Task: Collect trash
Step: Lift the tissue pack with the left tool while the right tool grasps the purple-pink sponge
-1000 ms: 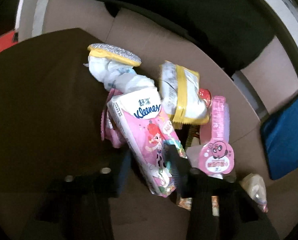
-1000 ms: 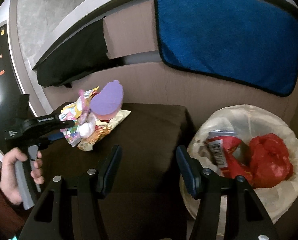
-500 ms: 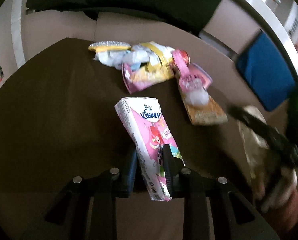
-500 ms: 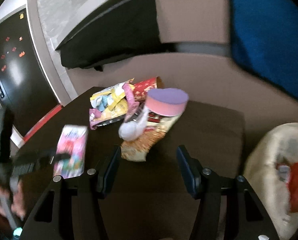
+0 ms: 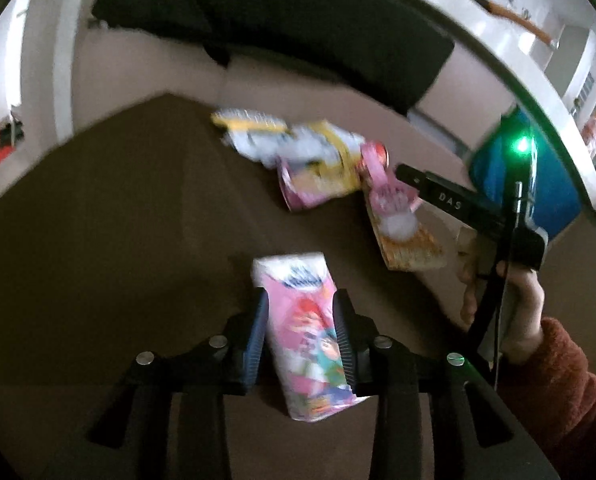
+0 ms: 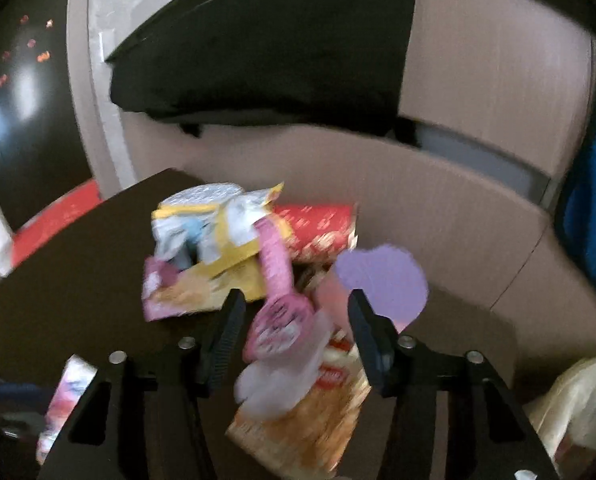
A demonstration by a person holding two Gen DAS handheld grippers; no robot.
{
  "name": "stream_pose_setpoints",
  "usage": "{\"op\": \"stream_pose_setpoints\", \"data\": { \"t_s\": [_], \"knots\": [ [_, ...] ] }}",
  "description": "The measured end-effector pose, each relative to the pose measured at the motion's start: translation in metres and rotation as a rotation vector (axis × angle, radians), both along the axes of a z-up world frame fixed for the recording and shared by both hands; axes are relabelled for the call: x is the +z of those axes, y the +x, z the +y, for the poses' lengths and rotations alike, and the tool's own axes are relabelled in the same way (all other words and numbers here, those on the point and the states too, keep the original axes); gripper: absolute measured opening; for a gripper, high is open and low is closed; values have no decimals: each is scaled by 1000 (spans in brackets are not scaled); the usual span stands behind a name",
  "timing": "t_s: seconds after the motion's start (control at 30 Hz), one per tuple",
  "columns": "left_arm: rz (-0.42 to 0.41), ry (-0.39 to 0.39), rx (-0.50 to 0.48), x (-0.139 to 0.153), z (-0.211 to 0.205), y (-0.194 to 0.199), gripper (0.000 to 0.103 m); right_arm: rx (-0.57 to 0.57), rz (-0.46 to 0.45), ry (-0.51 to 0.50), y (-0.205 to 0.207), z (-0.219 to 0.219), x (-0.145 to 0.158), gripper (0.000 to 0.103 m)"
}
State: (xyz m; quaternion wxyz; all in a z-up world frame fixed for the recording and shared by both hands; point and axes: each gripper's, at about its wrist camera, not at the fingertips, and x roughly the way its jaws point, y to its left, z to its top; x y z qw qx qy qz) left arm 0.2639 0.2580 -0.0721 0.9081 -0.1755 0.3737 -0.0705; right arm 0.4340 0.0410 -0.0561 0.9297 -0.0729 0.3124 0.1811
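My left gripper (image 5: 300, 308) is shut on a pink Kleenex tissue pack (image 5: 304, 332) and holds it above the dark brown table (image 5: 98, 240); the pack also shows at the lower left of the right wrist view (image 6: 64, 396). My right gripper (image 6: 292, 312) is open, its fingers on either side of a pink round-ended wrapper (image 6: 276, 322) in the pile of snack wrappers (image 6: 218, 248). A pink cup with a purple lid (image 6: 382, 280) lies just right of it. The pile shows in the left wrist view (image 5: 318, 172), with my right gripper (image 5: 450, 200) reaching it.
A bin lined with a pale bag (image 6: 574, 404) stands at the lower right beside the table. A blue cushion (image 5: 538, 184) and a black cushion (image 6: 266, 56) rest on the beige sofa behind. A red object (image 6: 54, 220) lies at the left.
My left gripper has drawn the tissue pack back from the pile. My right gripper has swung from the bin to the pile and now straddles the pink wrapper.
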Motion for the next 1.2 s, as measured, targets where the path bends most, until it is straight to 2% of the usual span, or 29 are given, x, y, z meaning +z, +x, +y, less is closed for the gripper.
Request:
{"op": "stream_pose_setpoints", "data": {
  "t_s": [0.1,0.17,0.33,0.4,0.47,0.63,0.7,0.8,0.83,0.87,0.93,1.07,1.2],
  "knots": [
    [-14,2,7,3,4,-1,40,-83,-11,80,14,-21,7,49],
    [16,-15,-2,-1,4,4,40,-141,27,139,31,-37,7,51],
    [63,-36,-7,-11,-3,8,40,-235,201,262,72,-70,-21,52],
    [78,-29,-10,-15,-7,9,40,-219,252,319,76,-74,-33,52],
    [93,-38,-4,-18,-8,9,40,-198,263,350,74,-73,-36,54],
    [104,-51,13,-18,-6,6,40,-101,336,397,80,-57,-44,63],
    [106,-41,15,-18,-7,5,40,-81,360,417,82,-52,-47,63],
    [117,-44,13,-19,-8,4,40,-76,276,366,71,-48,-38,52],
    [120,-47,13,-20,-9,4,40,-64,229,328,65,-45,-30,43],
    [121,-48,15,-20,-9,4,40,-39,172,283,54,-42,-20,38],
    [125,-49,27,-21,-9,6,40,-11,126,247,41,-41,-7,34],
    [119,-82,58,-20,-5,8,40,5,67,227,9,-57,23,32],
    [118,-67,62,-17,-8,9,40,-5,37,176,-24,-79,40,32]
  ]
}}
